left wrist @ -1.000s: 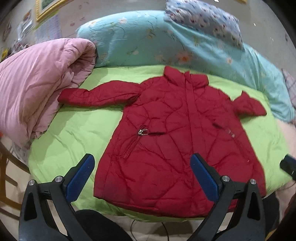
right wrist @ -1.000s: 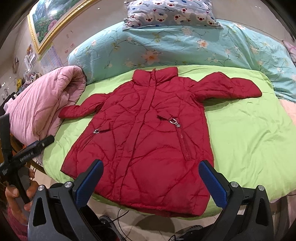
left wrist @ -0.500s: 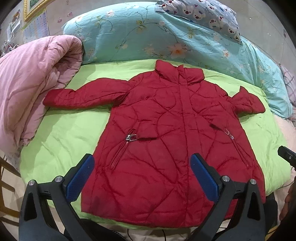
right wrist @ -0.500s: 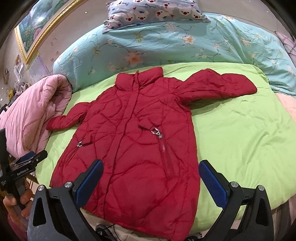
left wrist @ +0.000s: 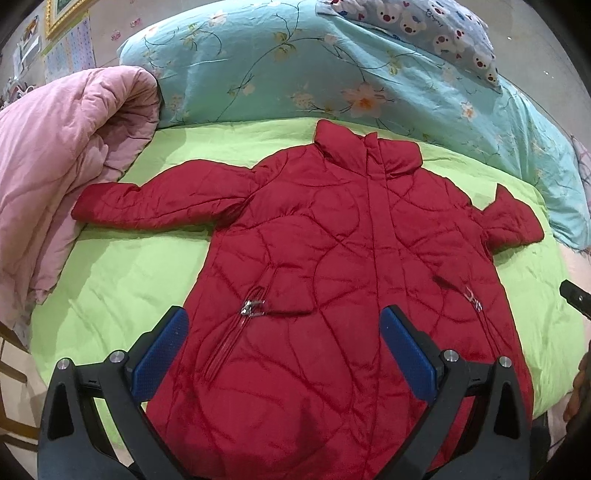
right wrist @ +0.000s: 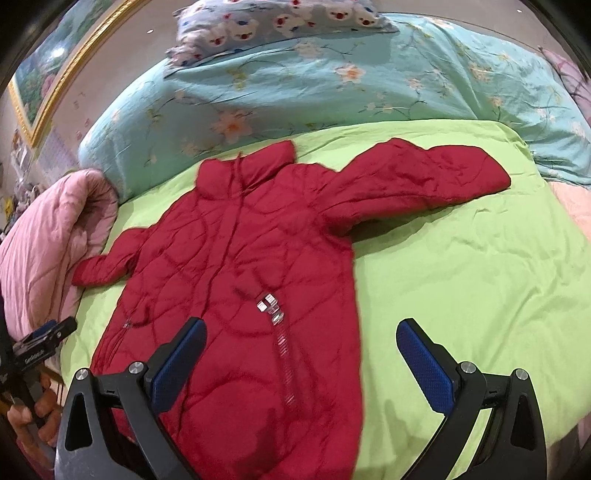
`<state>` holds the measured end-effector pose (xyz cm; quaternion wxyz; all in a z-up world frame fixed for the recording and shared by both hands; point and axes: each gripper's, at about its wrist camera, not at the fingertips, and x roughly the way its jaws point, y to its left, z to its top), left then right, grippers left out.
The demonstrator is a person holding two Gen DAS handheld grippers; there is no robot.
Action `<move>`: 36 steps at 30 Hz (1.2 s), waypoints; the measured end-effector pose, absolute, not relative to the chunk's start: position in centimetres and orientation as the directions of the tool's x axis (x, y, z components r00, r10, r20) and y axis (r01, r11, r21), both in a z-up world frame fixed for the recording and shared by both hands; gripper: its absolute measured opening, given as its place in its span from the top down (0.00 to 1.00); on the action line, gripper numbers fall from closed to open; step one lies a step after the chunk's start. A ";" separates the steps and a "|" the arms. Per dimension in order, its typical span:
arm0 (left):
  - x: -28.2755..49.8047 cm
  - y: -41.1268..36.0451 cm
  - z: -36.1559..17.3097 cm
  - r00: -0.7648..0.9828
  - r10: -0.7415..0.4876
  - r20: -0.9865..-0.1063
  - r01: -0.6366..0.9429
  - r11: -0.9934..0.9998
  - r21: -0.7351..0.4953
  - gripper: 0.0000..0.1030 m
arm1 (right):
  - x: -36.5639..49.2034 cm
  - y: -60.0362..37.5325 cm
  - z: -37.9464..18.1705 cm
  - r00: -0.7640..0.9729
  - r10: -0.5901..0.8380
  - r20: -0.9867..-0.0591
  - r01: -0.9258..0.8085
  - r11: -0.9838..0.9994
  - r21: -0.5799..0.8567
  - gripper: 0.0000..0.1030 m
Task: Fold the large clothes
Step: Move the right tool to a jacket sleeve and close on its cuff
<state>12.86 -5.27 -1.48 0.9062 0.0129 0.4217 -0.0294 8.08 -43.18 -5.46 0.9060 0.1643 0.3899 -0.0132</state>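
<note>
Both our grippers, left point(left wrist: 282, 345) and right point(right wrist: 301, 356), now nearer, agape and empty above red jacket point(left wrist: 343, 295), collar away from us.

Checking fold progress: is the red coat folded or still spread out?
Spread. The red quilted coat lies flat on the green bedsheet, both sleeves out sideways, nothing doubled over.

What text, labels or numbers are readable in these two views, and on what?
"Bunny"-like script on the bear-print pillow: too blurred to confirm.
White lettering on the left gripper body, seen in the right wrist view: too small to read.
Wall chart grid: unreadable.
Red coat: no text visible.
</note>
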 end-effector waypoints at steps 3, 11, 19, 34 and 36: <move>14.3 -5.5 -2.0 0.632 -0.034 -0.774 0.052 0.999 -0.001 0.00 | 10.1 -45.6 -6.2 0.691 0.085 -0.718 0.185 0.940 0.288 0.00; 17.5 -6.4 -2.7 0.623 -0.028 -0.782 0.036 0.999 -0.007 0.00 | 15.1 -53.1 -8.3 0.671 0.013 -0.741 0.309 0.904 0.296 0.00; 20.4 -7.6 -4.0 0.603 -0.022 -0.797 0.019 1.000 -0.014 0.00 | 18.5 -59.3 -10.4 0.646 -0.057 -0.762 0.416 0.862 0.289 0.00; 24.1 -9.8 -6.9 0.564 -0.006 -0.825 0.032 0.999 0.015 0.00 | 23.7 -71.9 -16.0 0.640 -0.089 -0.763 0.595 0.685 0.420 0.14; 24.5 -10.0 -7.4 0.556 0.003 -0.831 0.031 0.999 0.025 0.00 | 24.0 -73.2 -16.9 0.641 -0.086 -0.763 0.620 0.643 0.449 0.17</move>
